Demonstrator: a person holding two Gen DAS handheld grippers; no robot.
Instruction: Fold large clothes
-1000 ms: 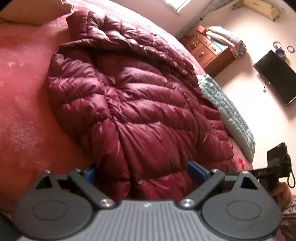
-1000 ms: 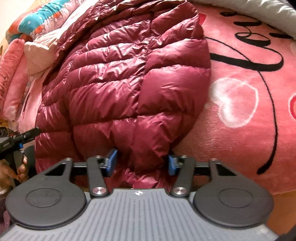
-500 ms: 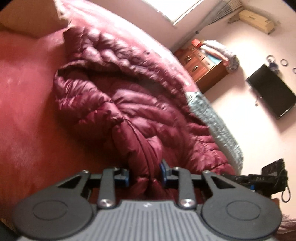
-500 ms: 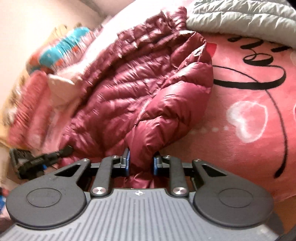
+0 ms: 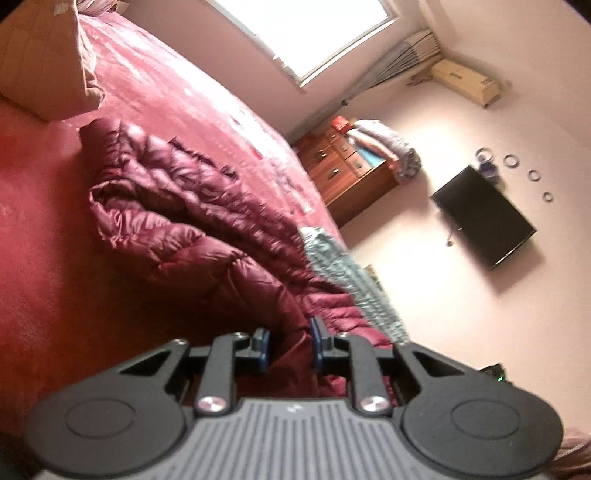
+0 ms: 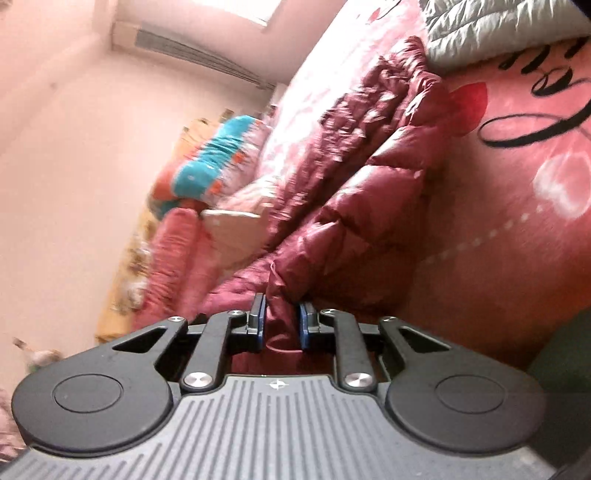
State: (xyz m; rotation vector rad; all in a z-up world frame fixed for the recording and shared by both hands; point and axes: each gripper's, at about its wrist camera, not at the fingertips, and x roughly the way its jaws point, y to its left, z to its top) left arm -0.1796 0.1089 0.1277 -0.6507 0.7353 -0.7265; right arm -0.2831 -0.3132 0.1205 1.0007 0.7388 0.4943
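Left claw (image 5: pixel 287 347) clamped on a pinched fold of the maroon puffer jacket (image 5: pixel 192 236), blue pads (image 5: pixel 263 349) pressing the fabric from both sides. Right claw (image 6: pixel 280 328) likewise closed on a bunched edge of the same jacket (image 6: pixel 369 177), hem cloth squeezed between its pads (image 6: pixel 256 325). Jacket stretched from both claws up across the red bed (image 5: pixel 40 229) — near edge raised, far part lying crumpled on the cover. Beside the jacket, touching its far side, a grey quilted garment (image 6: pixel 491 26). Printed on the bedspread (image 6: pixel 517 229): black script and a pale heart. At the head of the bed a tan pillow (image 5: pixel 40 59) and a teal-and-orange bundle (image 6: pixel 218 155). Past the bed — a wooden dresser (image 5: pixel 347 173), a black wall-mounted screen (image 5: pixel 484 218), a bright window (image 5: pixel 306 29). Both views motion-blurred.
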